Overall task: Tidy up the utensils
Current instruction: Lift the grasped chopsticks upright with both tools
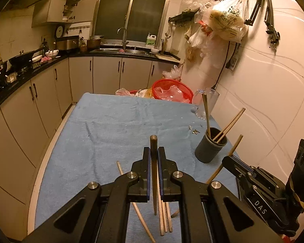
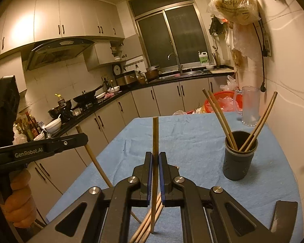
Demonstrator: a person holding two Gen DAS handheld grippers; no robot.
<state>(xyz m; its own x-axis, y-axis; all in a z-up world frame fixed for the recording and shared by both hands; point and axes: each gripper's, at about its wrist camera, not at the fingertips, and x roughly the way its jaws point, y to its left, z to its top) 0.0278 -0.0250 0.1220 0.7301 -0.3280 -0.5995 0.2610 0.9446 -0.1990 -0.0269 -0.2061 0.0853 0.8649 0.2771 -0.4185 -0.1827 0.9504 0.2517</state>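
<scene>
Left gripper (image 1: 153,162) pinching one dark chopstick (image 1: 153,174), right gripper (image 2: 155,166) pinching one light chopstick (image 2: 155,141). Both sticks standing upright above blue cloth (image 1: 111,125). Risk: thin sticks slipping or tilting in jaws, missing cup (image 2: 240,158), bumping sticks inside. More loose chopsticks (image 1: 164,216) lying on cloth.

my left gripper (image 1: 154,154) is clamped tight, tilted downward. my right gripper (image 2: 155,158) is pinched closed too, lower pitch.
</scene>
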